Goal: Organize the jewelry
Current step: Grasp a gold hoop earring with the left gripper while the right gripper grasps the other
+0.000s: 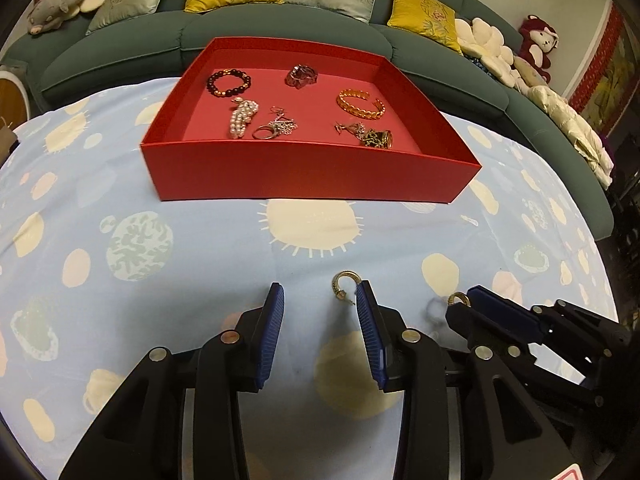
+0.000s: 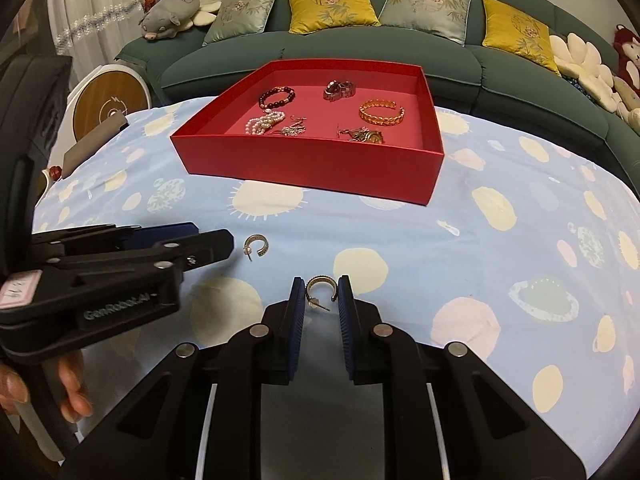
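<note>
Blue patterned tablecloth over table, green sofa behind. Two gold hoop earrings near front edge. Right gripper clamped on one hoop earring, arch up, gap toward cloth, post trailing toward camera. Left gripper jaws apart, empty; second hoop earring touches its right pad, arch pointing away. Farther back, one red tray holds beaded bracelet, gold cuff, pearl piece, other tangled jewelry. Four cushions on sofa: two yellow, two grey.

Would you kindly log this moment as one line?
left gripper: open by hoop earring | right gripper: shut on second hoop earring | red tray: holds jewelry
</note>
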{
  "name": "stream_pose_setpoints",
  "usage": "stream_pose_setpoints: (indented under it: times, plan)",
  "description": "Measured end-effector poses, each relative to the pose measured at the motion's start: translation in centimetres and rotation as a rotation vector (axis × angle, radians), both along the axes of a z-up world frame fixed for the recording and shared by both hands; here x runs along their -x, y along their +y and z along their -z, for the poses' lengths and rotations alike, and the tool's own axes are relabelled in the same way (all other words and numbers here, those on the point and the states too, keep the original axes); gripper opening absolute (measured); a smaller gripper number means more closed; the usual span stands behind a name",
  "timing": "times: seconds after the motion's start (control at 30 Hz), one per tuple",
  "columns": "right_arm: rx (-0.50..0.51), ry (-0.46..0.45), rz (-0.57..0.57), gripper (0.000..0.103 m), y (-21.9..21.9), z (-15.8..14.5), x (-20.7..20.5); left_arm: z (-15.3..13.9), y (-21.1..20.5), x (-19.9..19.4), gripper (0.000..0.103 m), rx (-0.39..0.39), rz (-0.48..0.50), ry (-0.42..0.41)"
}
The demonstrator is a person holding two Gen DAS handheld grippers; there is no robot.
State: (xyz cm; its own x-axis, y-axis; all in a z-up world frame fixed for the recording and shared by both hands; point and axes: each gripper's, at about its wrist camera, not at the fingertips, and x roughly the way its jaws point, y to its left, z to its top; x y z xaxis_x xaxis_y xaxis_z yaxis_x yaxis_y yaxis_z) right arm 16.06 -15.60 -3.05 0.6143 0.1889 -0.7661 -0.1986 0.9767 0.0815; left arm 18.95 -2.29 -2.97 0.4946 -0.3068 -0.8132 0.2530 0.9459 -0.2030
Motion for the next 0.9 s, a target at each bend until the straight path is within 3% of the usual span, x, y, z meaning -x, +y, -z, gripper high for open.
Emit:
stream_pose_setpoints:
  times: [0.37,0.47,0.67,0.9]
  plan:
    - [-0.015,0.009,0.010,0.016,-1.5,0.1,0.3,0.6,-2.6,0.4,0.036,-0.095,0.052,-0.106]
    - [-0.017,0.014,0.012,0.016,-1.6,0.1,0.2,0.8,-3.1,0.6,0.030,-0.146,0.060,-0.131]
    - [-0.019,0.012,0.010,0.016,-1.5,0.1,0.3,0.7,-3.0,0.5,0.014,-0.169,0.055,-0.136]
    - [-0.026,0.003,0.014,0.016,-1.5,-0.2,0.2,0.7,-3.0,0.6,0.014,-0.181,0.061,-0.136]
